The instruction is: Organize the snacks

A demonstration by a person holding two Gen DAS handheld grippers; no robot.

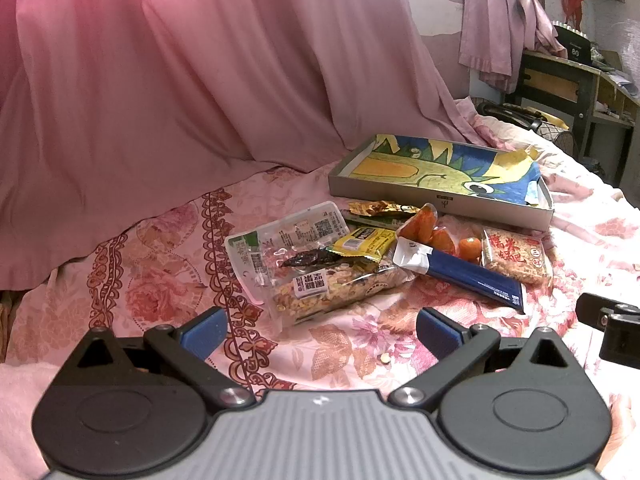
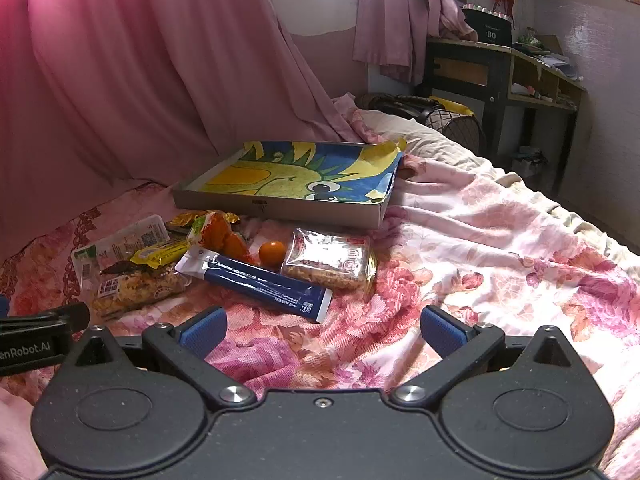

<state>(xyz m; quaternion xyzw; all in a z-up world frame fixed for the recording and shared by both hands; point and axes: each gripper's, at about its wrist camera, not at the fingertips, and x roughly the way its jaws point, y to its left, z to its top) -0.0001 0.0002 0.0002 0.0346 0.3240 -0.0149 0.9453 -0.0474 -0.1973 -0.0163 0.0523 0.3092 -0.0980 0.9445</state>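
- Left gripper (image 1: 320,330), black arms with two blue ribbed pads, jaws spread wide with nothing between them, hanging above the pink floral bedsheet (image 1: 352,344)
- Right gripper (image 2: 322,330), same black build with two blue pads, jaws likewise spread wide and empty, over the sheet near the snack pile
- One long blue and white sachet-shaped packet (image 2: 260,282) lies closest ahead of the right gripper, slanted across the sheet
- One clear rectangular pack of golden puffed-rice cake (image 2: 330,262) lies just beside the blue packet's far end
- One clear long bag of oat-coloured cereal bar (image 1: 340,286) sits ahead of the left gripper, with one small dark crinkled wrapper (image 1: 310,258) resting on top of it
- One yellow foil bar wrapper (image 1: 364,244) overlaps that bag; under both lies one flat clear pouch with green and white print (image 1: 288,236)
- Orange round fruits: one loose (image 2: 272,253), the rest in one clear bag (image 2: 218,232), number unclear
- One crumpled gold foil wrapper (image 1: 376,208) lies at the back of the pile
- One shallow grey cardboard box (image 2: 280,210), lined with a yellow, blue and green cartoon drawing, stands just behind the pile; no snack is inside it
- One pink curtain (image 1: 180,80) hangs behind the bed
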